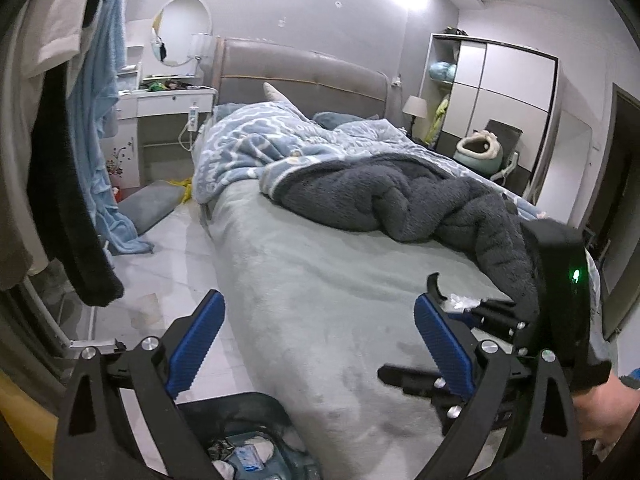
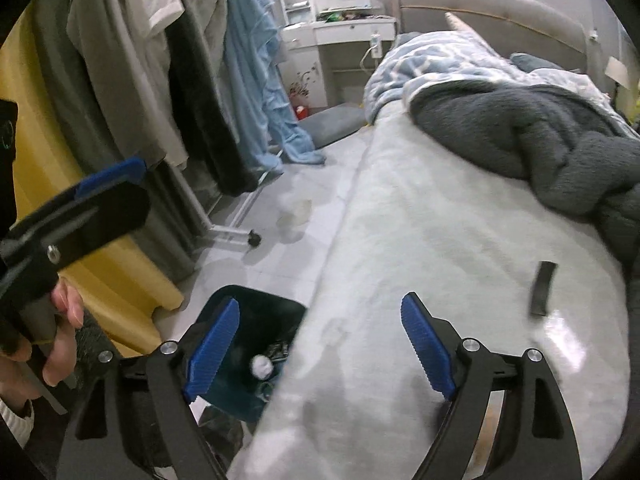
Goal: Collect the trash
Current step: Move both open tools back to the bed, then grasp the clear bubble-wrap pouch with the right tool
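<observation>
A dark-lined trash bin [image 2: 256, 320] stands on the floor against the bed's side, with a white paper ball [image 2: 262, 365] and other scraps in it. In the left wrist view the bin [image 1: 248, 436] shows at the bottom edge. My right gripper [image 2: 320, 350] is open and empty, straddling the bin and the bed's edge. On the pale sheet [image 2: 440, 220] to its right lie a black strip [image 2: 542, 288] and a shiny clear wrapper [image 2: 560, 336]. My left gripper [image 1: 318, 342] is open and empty above the sheet's corner. A crumpled clear wrapper [image 1: 464, 302] shows behind its right finger.
A dark grey fleece blanket [image 1: 420, 208] and a blue patterned quilt [image 1: 256, 140] are heaped on the bed. Clothes hang on a rack [image 2: 160, 80] left of the tiled floor aisle [image 2: 296, 216], with a yellow object [image 2: 80, 240] beside them. A white dressing table [image 1: 168, 100] stands at the back.
</observation>
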`<state>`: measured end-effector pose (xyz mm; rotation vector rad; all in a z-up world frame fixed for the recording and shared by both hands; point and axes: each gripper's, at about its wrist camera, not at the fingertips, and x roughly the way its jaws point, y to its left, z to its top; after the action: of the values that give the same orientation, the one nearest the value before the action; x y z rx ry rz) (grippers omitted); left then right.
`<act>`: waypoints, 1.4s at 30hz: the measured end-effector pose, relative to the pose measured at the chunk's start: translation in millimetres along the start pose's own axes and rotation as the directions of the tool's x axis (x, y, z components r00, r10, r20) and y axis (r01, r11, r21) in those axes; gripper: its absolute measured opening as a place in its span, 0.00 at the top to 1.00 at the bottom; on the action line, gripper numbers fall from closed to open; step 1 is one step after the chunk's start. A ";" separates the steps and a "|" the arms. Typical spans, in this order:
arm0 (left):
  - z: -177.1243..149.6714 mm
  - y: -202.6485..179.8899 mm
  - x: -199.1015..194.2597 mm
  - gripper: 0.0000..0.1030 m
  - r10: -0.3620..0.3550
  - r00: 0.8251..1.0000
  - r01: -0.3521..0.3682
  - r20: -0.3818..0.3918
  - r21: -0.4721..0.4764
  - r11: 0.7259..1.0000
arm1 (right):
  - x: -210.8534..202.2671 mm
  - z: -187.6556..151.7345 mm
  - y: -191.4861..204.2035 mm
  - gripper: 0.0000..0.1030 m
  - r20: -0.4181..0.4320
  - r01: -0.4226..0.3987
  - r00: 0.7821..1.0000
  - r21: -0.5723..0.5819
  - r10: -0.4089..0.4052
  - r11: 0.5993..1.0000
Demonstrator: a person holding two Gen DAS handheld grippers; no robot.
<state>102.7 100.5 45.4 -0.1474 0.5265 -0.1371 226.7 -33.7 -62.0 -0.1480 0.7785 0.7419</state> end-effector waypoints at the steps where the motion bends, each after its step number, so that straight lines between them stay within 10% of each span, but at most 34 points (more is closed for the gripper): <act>1: -0.4 -2.3 1.5 0.06 -0.004 1.000 0.004 -0.002 0.002 1.000 | -2.9 -1.3 -6.2 0.16 0.010 0.009 1.000 0.006 -0.009 1.000; 42: 20.9 -71.4 96.3 0.06 -0.154 0.984 0.161 -0.087 0.074 0.984 | -29.0 -46.7 -141.7 0.13 0.028 0.162 0.986 -0.017 -0.162 0.987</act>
<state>189.2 16.5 28.7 -0.1050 0.5887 -0.3195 278.6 -172.6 -95.6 -0.2162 0.7244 0.5963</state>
